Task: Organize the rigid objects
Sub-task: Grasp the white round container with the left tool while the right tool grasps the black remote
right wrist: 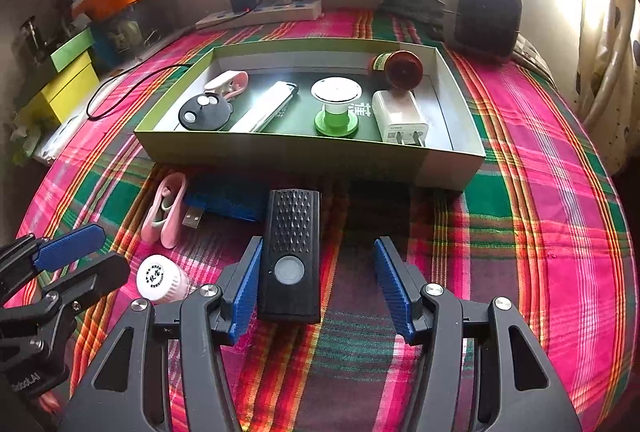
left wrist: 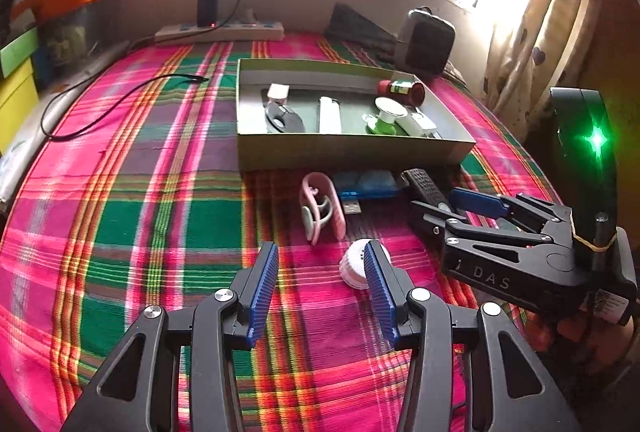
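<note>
The right tool (right wrist: 318, 286) stands wide, straddling the black remote (right wrist: 291, 256) for a side grasp. The left tool (left wrist: 320, 278), also wide, hovers beside the white cap (left wrist: 356, 264). Sorted items already fill the cardboard box (right wrist: 280, 152).

Two pink clips (right wrist: 166, 210), one box (right wrist: 280, 152)

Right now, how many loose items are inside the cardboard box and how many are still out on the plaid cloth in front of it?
Inside the box: 6
On the cloth: 4
Total: 10
</note>
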